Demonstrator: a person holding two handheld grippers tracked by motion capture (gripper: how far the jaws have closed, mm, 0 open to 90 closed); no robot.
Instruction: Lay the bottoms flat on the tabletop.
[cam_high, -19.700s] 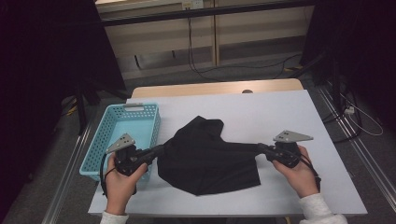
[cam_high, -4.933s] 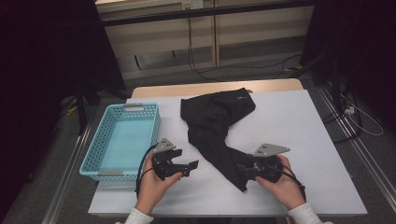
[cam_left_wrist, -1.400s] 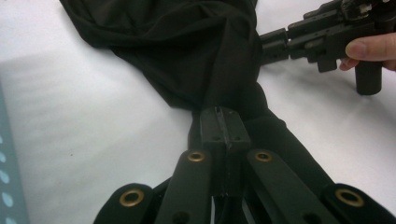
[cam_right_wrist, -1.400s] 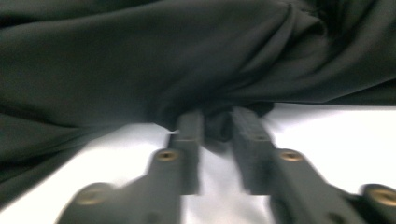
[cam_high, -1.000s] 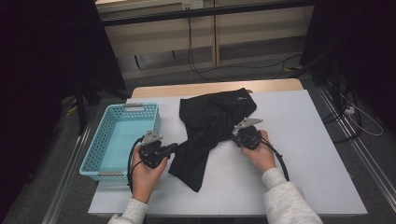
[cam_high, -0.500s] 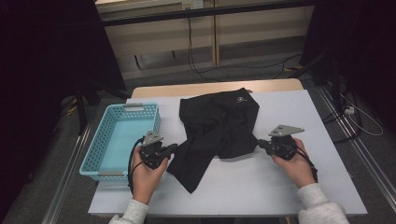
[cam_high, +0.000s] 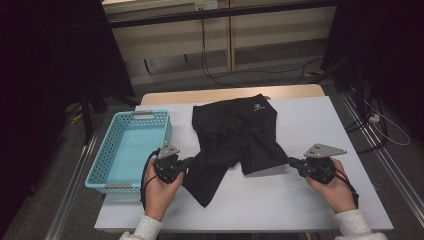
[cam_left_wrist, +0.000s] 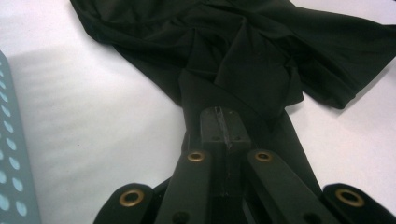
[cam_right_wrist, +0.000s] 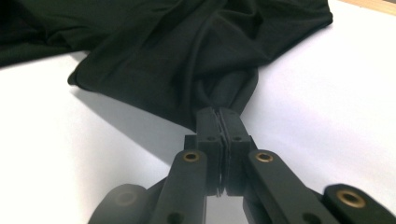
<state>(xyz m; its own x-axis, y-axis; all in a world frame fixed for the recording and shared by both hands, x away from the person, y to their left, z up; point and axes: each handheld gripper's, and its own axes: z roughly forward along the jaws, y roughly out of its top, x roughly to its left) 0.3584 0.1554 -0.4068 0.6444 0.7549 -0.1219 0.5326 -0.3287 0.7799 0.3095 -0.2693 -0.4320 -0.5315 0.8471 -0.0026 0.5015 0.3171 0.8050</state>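
Note:
A black garment (cam_high: 235, 135) with a small white logo lies crumpled across the middle of the white table (cam_high: 310, 120). My left gripper (cam_high: 189, 162) is shut on the garment's left edge; in the left gripper view the black cloth (cam_left_wrist: 261, 60) runs from the closed jaws (cam_left_wrist: 224, 126) away across the table. My right gripper (cam_high: 291, 161) is shut on the garment's right lower corner; in the right gripper view the bunched fabric (cam_right_wrist: 187, 51) is pinched between its closed jaws (cam_right_wrist: 219, 114). Both grippers sit low over the table, one on each side of the garment.
A light blue plastic basket (cam_high: 129, 150) stands at the table's left edge, just left of my left hand; its perforated wall (cam_left_wrist: 7, 154) shows in the left gripper view. Bare white table lies to the right and in front. Cables trail on the floor behind.
My right gripper has pulled its corner of the garment to the right and toward the near edge, spreading the cloth wider. The left gripper has stayed in place, holding its edge.

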